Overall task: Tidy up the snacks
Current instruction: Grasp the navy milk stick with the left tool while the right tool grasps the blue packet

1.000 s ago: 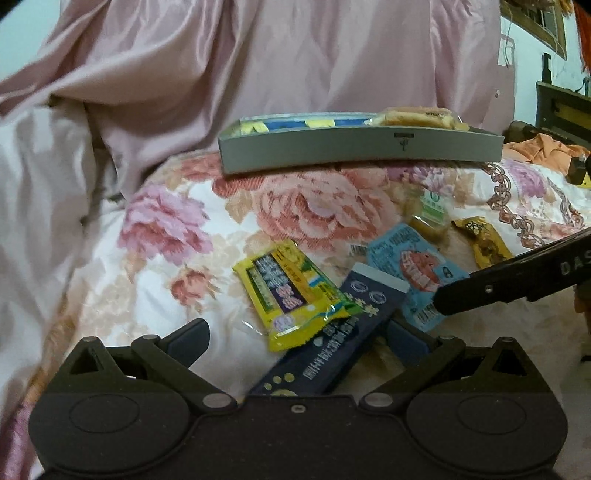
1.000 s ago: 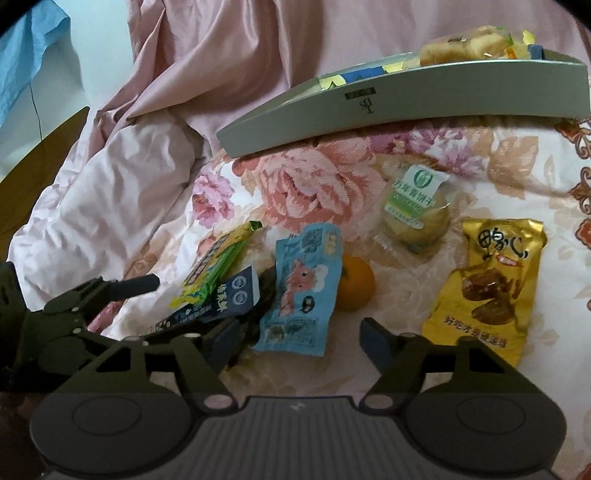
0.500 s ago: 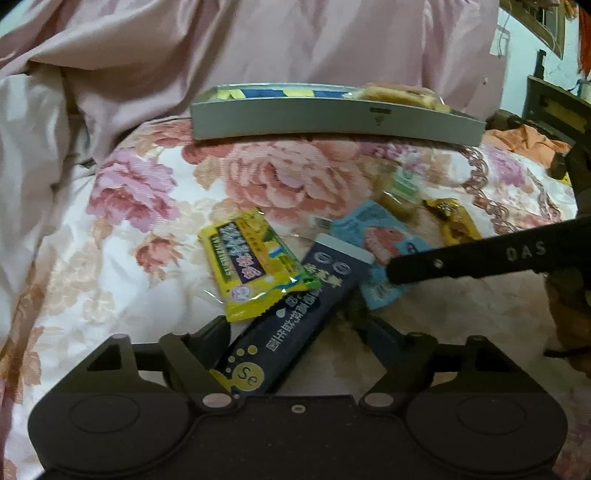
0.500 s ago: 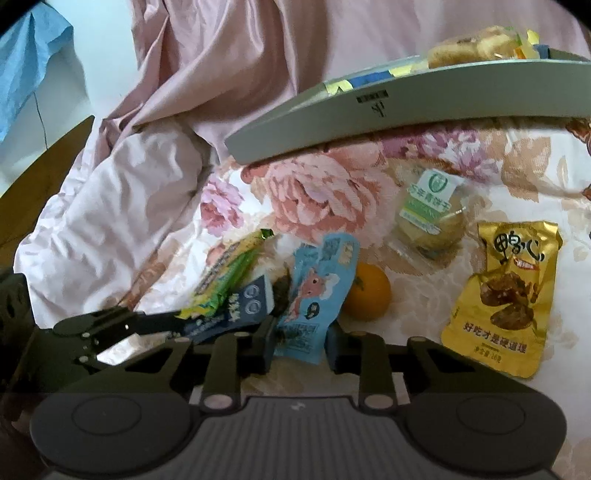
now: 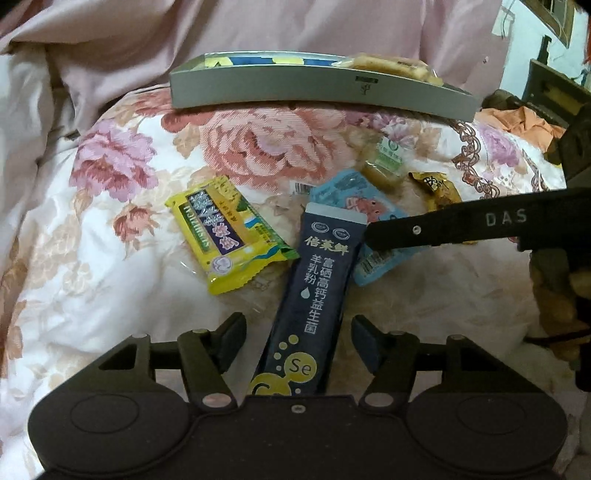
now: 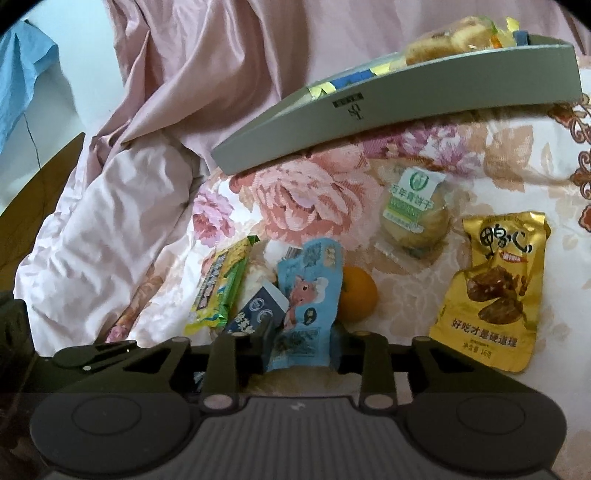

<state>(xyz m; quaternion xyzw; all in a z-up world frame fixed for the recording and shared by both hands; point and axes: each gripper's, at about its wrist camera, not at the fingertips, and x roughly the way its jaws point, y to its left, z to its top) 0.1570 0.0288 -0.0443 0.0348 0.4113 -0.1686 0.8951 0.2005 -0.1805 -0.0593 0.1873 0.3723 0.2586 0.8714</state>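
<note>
Nearest in the left wrist view, we see the left gripper (image 5: 298,334) with its jaws closing around the near end of the navy stick (image 5: 314,291); gaps remain on both sides, so the pads do not yet press it. The stick lies flat on the floral bedspread (image 5: 122,236), its long axis running away from us and tilted slightly right, its pale sealed end farthest. Bare bedspread spreads to the left; to the right it is open as far as the right gripper's arm.

In the right wrist view, we see the right gripper (image 6: 301,345) astride the lower edge of the blue pouch (image 6: 308,295), its jaws opening; whether the pads still touch the pouch, we cannot tell. The pouch runs away from us, leaning against an orange (image 6: 356,299) just beside it.

Left of the stick lies the yellow packet (image 5: 229,236), its long axis diagonal from near right to far left, its corner touching the stick. Farther right lie a gold pouch (image 6: 495,291) and, beyond it, a green-labelled biscuit (image 6: 415,214), apart from each other.

Farthest stands the grey tray (image 5: 295,92), its long side across the view, already holding snacks, with pink bedding (image 5: 258,26) behind it.
</note>
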